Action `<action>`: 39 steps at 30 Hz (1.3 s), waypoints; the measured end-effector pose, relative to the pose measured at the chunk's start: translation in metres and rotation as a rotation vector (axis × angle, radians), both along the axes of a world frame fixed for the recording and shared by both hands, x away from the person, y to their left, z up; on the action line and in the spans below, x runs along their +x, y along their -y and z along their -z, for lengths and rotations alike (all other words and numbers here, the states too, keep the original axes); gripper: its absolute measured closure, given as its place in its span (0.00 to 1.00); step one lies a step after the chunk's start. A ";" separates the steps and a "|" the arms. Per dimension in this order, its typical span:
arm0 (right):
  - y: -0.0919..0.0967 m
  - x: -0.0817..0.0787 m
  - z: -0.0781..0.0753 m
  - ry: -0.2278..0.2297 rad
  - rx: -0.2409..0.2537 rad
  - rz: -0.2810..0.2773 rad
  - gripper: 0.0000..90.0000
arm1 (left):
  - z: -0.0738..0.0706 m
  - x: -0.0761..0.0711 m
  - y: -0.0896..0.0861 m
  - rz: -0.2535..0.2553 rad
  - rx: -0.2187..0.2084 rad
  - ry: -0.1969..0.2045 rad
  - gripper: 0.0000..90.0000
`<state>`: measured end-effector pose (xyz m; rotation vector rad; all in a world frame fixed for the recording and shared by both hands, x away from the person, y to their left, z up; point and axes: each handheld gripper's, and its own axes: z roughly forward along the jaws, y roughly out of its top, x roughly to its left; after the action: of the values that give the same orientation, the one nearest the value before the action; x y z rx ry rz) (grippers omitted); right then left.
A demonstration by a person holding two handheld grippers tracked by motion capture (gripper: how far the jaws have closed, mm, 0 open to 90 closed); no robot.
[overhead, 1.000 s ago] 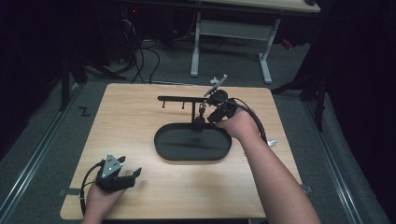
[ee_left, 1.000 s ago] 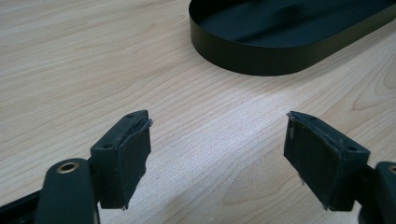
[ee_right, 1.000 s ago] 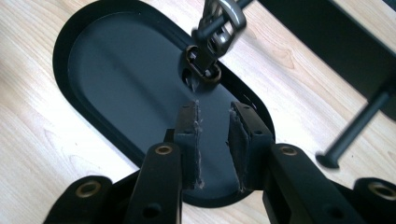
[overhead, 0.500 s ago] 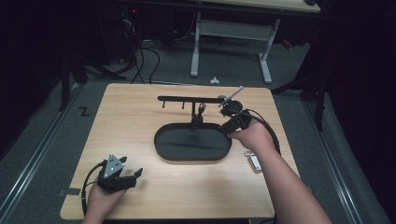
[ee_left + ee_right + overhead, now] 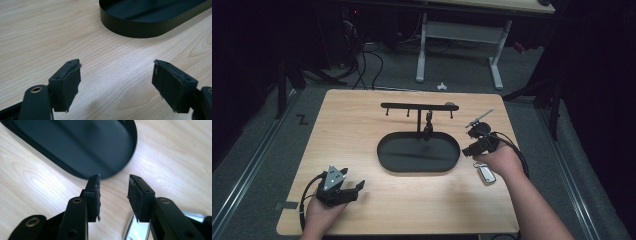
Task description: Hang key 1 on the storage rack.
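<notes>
Our right gripper [image 5: 470, 148], jaws just widening and empty, hovers above the silver-and-black key fob [image 5: 485, 173] lying beside the black oval metal tray [image 5: 447, 162], apparently to grasp it; our left gripper [image 5: 358, 186] rests open.

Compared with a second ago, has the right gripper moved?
Yes. The right gripper has come from the rack's right end toward the person, now right of the tray above the key fob; its fingers have been opening, empty.

Light wood worktop [image 5: 362, 125] sits on grey carpet, with a mess of black cables [image 5: 362, 65] behind it on the floor. Further back there's a white-legged desk frame [image 5: 457, 35], and a tiny white thing [image 5: 441, 86] lying on the carpet.
</notes>
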<state>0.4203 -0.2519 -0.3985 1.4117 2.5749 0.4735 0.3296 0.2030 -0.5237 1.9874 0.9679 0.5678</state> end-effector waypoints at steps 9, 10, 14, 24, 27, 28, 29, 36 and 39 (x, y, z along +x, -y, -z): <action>0.031 -0.004 0.034 -0.048 -0.025 0.071 0.64 | 0.000 0.000 0.000 0.000 0.004 -0.002 0.26; 0.035 -0.004 0.038 -0.051 -0.026 0.079 0.64 | 0.001 0.000 0.000 -0.001 0.003 -0.001 0.26; 0.050 -0.005 0.052 -0.079 -0.029 0.121 0.68 | 0.001 0.000 0.000 0.001 0.004 -0.004 0.26; 0.065 0.005 0.073 -0.074 -0.034 0.224 0.71 | 0.001 -0.001 0.001 -0.001 -0.001 -0.002 0.26; 0.066 0.006 0.077 -0.099 -0.044 0.221 0.73 | 0.001 0.000 0.000 -0.001 0.005 -0.006 0.26; 0.066 0.005 0.078 -0.105 -0.043 0.218 0.73 | 0.002 0.000 -0.001 -0.004 0.000 -0.007 0.26; 0.066 0.005 0.078 -0.105 -0.043 0.218 0.73 | 0.002 0.000 -0.001 -0.004 0.000 -0.007 0.26; 0.060 -0.009 0.080 -0.123 -0.019 0.168 0.73 | 0.001 -0.001 0.000 -0.003 0.007 -0.008 0.27; 0.057 -0.014 0.081 -0.126 -0.024 0.142 0.73 | 0.001 -0.002 0.001 -0.003 0.004 -0.007 0.27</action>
<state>0.4060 -0.3087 -0.4796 1.6521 2.5413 0.3414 0.3278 0.2022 -0.5245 1.9928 0.9744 0.5653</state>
